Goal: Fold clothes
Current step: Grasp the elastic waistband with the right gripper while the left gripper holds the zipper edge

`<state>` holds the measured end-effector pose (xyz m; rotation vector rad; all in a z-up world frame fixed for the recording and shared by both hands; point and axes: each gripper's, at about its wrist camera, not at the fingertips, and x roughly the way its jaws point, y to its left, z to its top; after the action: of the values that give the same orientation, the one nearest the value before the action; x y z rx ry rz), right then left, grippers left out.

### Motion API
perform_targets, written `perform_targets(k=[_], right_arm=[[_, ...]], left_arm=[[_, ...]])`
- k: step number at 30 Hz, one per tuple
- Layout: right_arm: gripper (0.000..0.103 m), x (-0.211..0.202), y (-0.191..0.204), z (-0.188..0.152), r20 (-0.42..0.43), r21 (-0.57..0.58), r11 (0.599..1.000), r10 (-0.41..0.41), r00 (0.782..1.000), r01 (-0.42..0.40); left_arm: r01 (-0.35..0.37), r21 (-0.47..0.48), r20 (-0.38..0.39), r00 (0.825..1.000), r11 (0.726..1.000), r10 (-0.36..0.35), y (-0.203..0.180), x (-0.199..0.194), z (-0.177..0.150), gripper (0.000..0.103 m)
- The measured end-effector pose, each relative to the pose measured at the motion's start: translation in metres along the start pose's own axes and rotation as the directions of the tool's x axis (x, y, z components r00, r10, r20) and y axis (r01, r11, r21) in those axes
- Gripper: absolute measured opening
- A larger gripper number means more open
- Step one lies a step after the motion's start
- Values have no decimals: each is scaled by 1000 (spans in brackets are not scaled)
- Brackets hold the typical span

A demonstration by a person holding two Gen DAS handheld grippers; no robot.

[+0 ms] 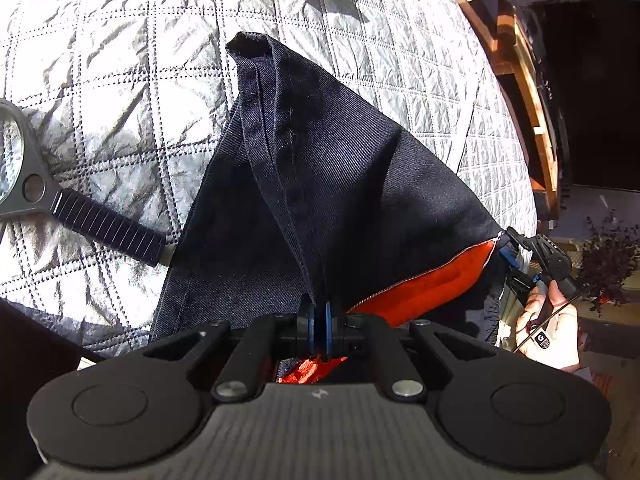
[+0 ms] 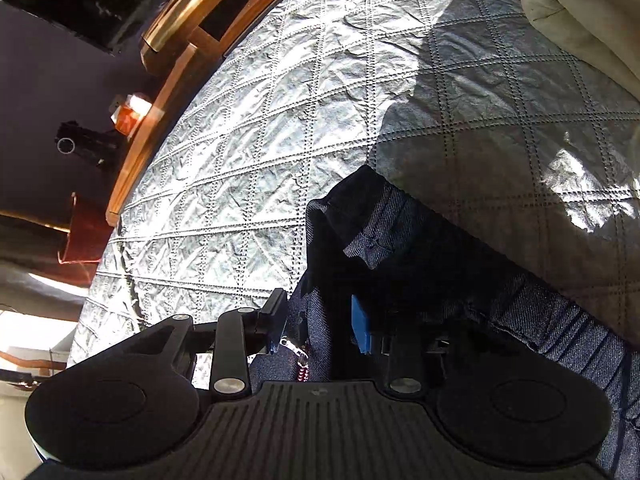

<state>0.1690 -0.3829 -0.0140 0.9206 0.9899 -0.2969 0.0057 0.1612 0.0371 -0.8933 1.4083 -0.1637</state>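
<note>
A dark denim garment (image 1: 320, 160) with an orange lining (image 1: 432, 284) and a zip lies partly lifted over a silver quilted cover (image 1: 120, 80). My left gripper (image 1: 320, 312) is shut on a fold of the denim at its near edge. My right gripper (image 1: 514, 258), held by a hand (image 1: 552, 328), sits at the garment's right corner. In the right wrist view the right gripper (image 2: 318, 336) has its jaws apart, with bunched denim (image 2: 400, 240) and the zip end between the blue pads (image 2: 360, 328). The pads do not visibly press on the cloth.
A magnifying glass with a ribbed black handle (image 1: 80, 208) lies on the quilted cover (image 2: 280, 140) at the left. A wooden frame (image 1: 536, 120) (image 2: 160, 100) borders the cover. A cream cushion or cloth (image 2: 580, 8) sits at the far corner. A dark plant (image 1: 608, 264) stands beyond the edge.
</note>
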Motion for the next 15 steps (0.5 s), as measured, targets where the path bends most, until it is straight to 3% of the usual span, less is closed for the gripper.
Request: perform_targets(k=[4,10,15], right_arm=[[3,7,-2,1,27,-48,998,-37,999,38],[2,-18,1,9,83,-62,991,126,989,-121],[2,-64,7,21,102,-27,947,321,942,-320]], left_arm=[[4,-17,9,1000,1000,-4,3,-1,2,4],[38,-32,27,999,999,-37,-3,-1,13,4],[79,6,110,991,997,-79,-28,-19,36,4]])
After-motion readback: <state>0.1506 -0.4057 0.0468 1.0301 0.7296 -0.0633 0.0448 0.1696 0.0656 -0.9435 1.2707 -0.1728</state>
